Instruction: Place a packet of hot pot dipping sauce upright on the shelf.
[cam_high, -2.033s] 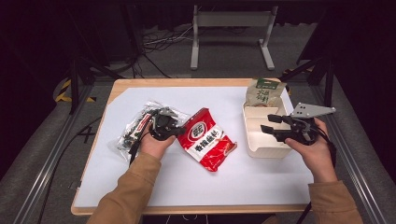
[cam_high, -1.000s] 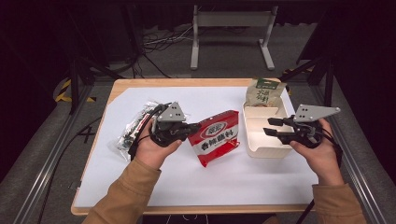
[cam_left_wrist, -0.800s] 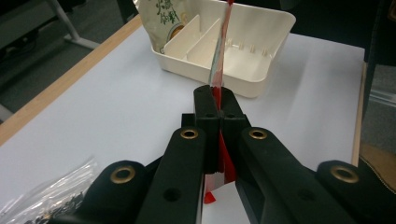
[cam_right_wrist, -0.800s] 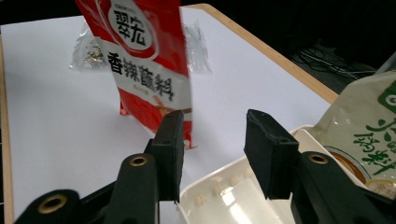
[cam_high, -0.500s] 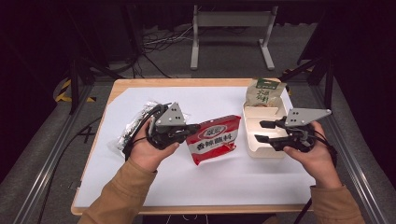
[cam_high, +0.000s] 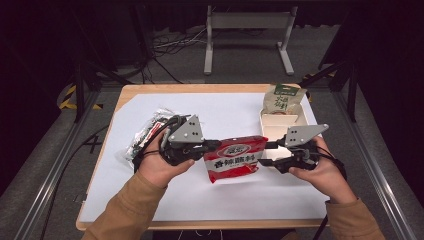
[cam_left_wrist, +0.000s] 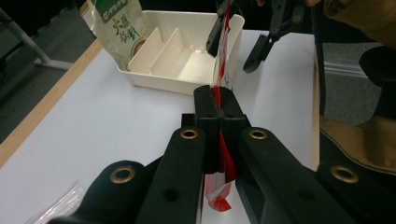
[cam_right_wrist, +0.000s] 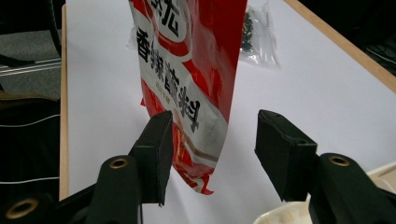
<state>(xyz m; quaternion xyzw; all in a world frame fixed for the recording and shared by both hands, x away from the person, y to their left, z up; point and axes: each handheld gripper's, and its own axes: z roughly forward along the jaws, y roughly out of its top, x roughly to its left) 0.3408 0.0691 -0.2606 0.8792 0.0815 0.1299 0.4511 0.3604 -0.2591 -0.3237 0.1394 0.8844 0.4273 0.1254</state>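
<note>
red packet (cam_high: 234, 159) edge between open right fingers (cam_right_wrist: 154, 149), white tray (cam_high: 280, 121) beside

lab recording bay, black curtains, aluminium frame rails (cam_high: 57, 165), floor cables (cam_high: 172, 45), white-topped table (cam_high: 225, 107)

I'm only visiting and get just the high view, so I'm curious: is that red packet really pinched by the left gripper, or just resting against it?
Observer: Pinched. The left gripper view shows the left gripper with its jaws shut on the red packet, which stands edge-on.
Operator: And the right one?
Observer: In the right gripper view, the right gripper is open. Its jaws have just been opening, and the packet's lower corner hangs between them, unpressed.
Operator: Anything in the tray?
Observer: The compartments of the white tray that the left gripper view shows are empty.
</note>
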